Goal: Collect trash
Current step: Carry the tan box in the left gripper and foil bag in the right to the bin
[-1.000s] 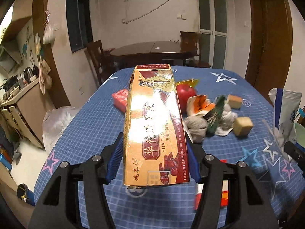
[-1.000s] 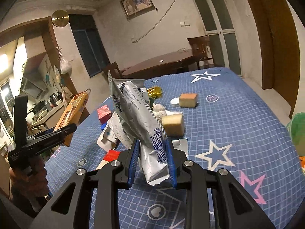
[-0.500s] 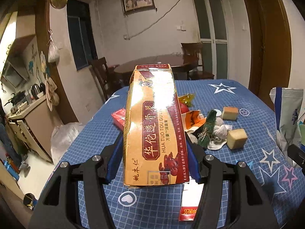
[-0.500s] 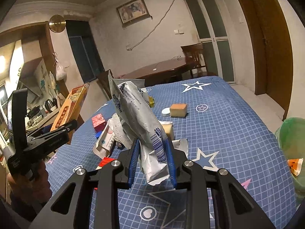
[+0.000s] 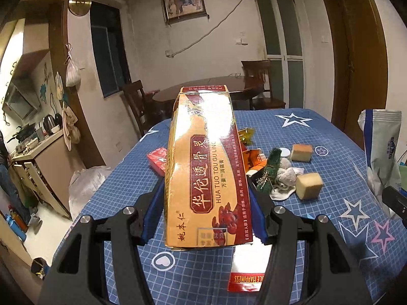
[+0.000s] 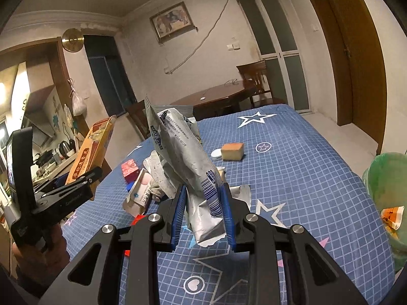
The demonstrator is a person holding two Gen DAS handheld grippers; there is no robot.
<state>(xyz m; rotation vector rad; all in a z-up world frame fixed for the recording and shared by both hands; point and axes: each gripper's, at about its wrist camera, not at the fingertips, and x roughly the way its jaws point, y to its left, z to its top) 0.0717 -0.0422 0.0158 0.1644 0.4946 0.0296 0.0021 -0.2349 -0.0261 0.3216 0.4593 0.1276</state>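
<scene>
a long yellow box [image 5: 207, 167] is held up over the blue table [image 5: 318, 132] by the left gripper [image 5: 203, 218], pinched near its low end; it looks stiff and light. a soft, crinkly silver bag [image 6: 188, 157] is squeezed in the right gripper [image 6: 202, 213]. the bag could slip if it is held loosely

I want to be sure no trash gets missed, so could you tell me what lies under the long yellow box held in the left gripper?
Under the yellow box, a red and white packet lies on the blue tablecloth. The box hides the packet's far end and the cloth beyond.
</scene>
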